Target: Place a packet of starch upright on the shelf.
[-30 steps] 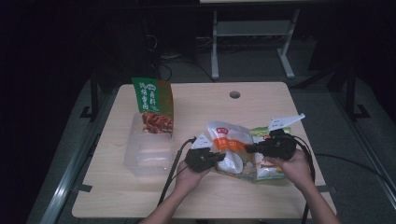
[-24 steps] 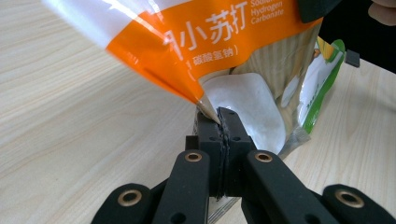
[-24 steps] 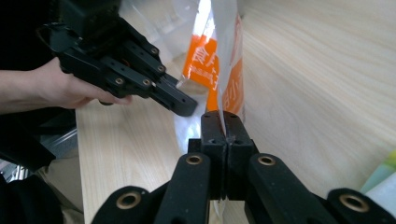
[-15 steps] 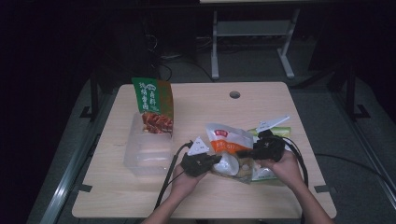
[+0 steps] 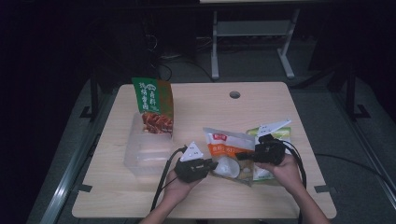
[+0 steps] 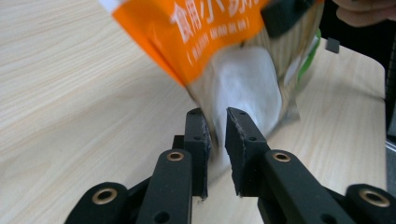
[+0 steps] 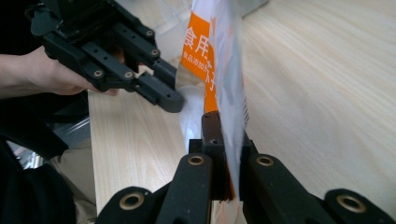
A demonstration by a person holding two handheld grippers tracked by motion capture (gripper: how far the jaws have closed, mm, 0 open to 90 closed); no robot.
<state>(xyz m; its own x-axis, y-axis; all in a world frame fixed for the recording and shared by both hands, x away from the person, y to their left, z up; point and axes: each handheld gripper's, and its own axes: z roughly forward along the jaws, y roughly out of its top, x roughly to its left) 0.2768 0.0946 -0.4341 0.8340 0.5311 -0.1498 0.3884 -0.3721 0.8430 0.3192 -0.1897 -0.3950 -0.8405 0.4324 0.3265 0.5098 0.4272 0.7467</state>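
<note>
Orange pouch [image 5: 227, 150] lower edge behind jaws

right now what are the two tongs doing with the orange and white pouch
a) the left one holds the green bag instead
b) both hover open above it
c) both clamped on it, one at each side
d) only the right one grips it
c: the left tongs pinch the orange and white pouch at one edge and the right tongs clamp the other.

Surface: light wooden table [image 5: 261, 112], round cable hole [image 5: 235, 94] near far edge | On it: clear plastic bin [image 5: 144, 156] holding upright green snack bag [image 5: 153, 106]; green-white packet [image 5: 275, 135] at right
</note>
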